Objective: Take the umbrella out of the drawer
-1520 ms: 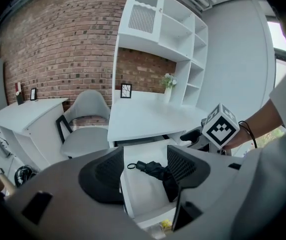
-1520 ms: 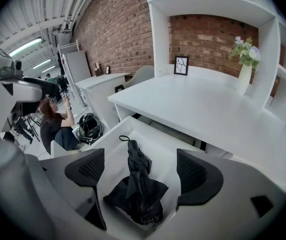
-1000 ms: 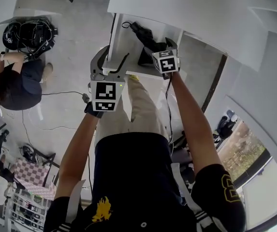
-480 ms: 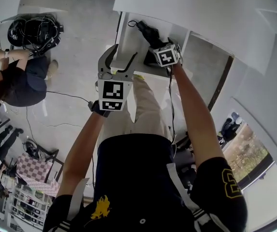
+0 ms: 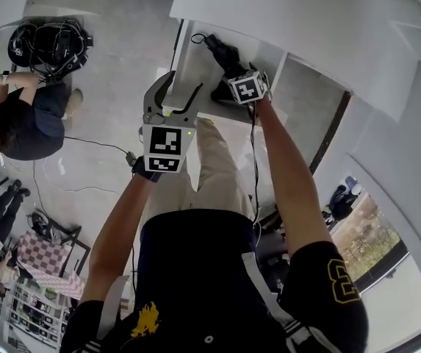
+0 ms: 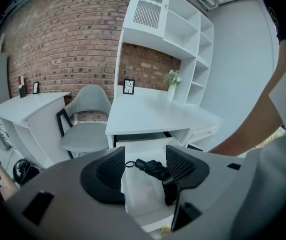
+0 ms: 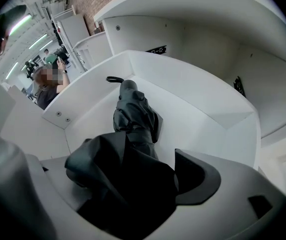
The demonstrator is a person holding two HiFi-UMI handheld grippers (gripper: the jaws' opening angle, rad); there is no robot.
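A black folded umbrella (image 5: 223, 54) lies in the open white drawer (image 5: 192, 65) under the desk, strap loop toward the back. My right gripper (image 5: 232, 79) points steeply down into the drawer. In the right gripper view its jaws stand wide around the umbrella's (image 7: 133, 114) loose black cloth, so my right gripper (image 7: 138, 179) is open; the cloth hides the left pad. My left gripper (image 5: 177, 87) hovers open at the drawer's front edge; its jaws have just been closing a little, with nothing between them. The left gripper (image 6: 145, 166) view shows the umbrella (image 6: 155, 170) beyond its jaws, inside the drawer (image 6: 143, 199).
The white desk top (image 5: 306, 20) overhangs the drawer's back. A grey chair (image 6: 85, 129) stands left of the desk, and a white shelf unit (image 6: 167, 29) rises behind it. A seated person (image 5: 19, 123) and a black cable bundle (image 5: 45, 50) are on the floor side, left.
My right gripper has sunk deeper into the drawer, down over the umbrella's cloth end. My left gripper has stayed by the drawer front.
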